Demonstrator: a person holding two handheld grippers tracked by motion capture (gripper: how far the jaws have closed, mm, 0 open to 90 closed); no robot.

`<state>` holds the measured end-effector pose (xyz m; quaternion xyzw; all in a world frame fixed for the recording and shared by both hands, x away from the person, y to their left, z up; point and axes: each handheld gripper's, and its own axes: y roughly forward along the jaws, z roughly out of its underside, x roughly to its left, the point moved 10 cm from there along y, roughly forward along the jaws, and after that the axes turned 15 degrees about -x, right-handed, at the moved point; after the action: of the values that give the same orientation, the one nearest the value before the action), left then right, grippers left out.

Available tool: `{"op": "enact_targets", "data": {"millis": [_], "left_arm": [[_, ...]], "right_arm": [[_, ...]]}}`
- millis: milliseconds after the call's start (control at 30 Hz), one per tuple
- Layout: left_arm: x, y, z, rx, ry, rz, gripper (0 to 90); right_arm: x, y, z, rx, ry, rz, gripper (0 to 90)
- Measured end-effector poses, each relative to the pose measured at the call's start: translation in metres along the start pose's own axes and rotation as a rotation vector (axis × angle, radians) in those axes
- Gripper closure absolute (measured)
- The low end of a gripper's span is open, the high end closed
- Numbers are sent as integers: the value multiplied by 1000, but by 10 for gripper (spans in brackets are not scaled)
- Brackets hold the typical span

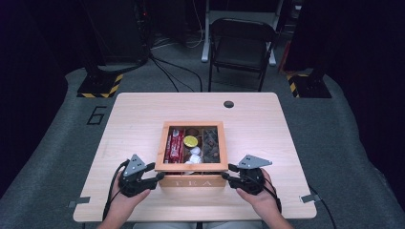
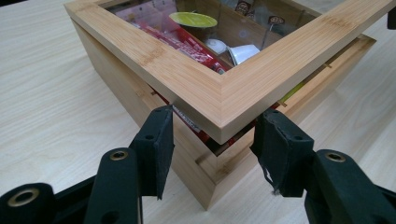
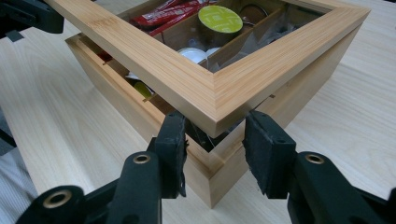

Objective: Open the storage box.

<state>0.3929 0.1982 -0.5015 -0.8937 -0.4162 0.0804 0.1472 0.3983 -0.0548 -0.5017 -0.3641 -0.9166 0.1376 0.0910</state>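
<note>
A bamboo tea box [image 1: 193, 182] marked TEA stands in the middle of the table. Its glass-paned lid [image 1: 163, 143] sits slightly raised, with a gap showing at both front corners. Through the glass I see red packets [image 1: 174, 145], a yellow-green capsule [image 1: 190, 141] and white capsules [image 1: 195, 152]. My left gripper [image 1: 157, 172] is at the lid's front left corner [image 2: 219, 112], which lies between its open jaws [image 2: 212, 135]. My right gripper [image 1: 227, 172] is at the front right corner [image 3: 215, 100], and its pads [image 3: 175, 140] lie against the lid's edges.
The box fills the middle of a light wooden table [image 1: 133, 119] with a round cable hole [image 1: 229, 104] at the back. A folding chair [image 1: 241, 43] stands beyond the far edge. Bare tabletop lies left, right and behind the box.
</note>
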Motion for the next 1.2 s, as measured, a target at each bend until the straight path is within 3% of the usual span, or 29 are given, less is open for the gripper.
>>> {"op": "enact_targets", "data": {"millis": [167, 300, 433, 633, 767, 1067, 1200], "left_arm": [[1, -1, -9, -4, 18, -9, 472], [3, -2, -19, -8, 33, -10, 470], [5, -3, -29, -26, 23, -6, 468], [9, -3, -45, -30, 13, 1, 462], [12, -3, -53, -32, 22, -4, 464], [19, -2, -73, -54, -4, 6, 463], [23, 1, -85, -69, 7, -2, 465]], "right_arm": [[-1, -1, -8, 0, 5, 14, 563], [-3, -2, -18, -7, -29, 25, 546], [-4, -3, -29, -11, -51, 32, 535], [-7, -3, -44, -21, -43, 32, 522], [-10, -2, -53, -31, -10, 27, 522], [-18, 2, -73, -38, -47, 43, 521], [-22, 4, -83, -52, -24, 48, 521]]}}
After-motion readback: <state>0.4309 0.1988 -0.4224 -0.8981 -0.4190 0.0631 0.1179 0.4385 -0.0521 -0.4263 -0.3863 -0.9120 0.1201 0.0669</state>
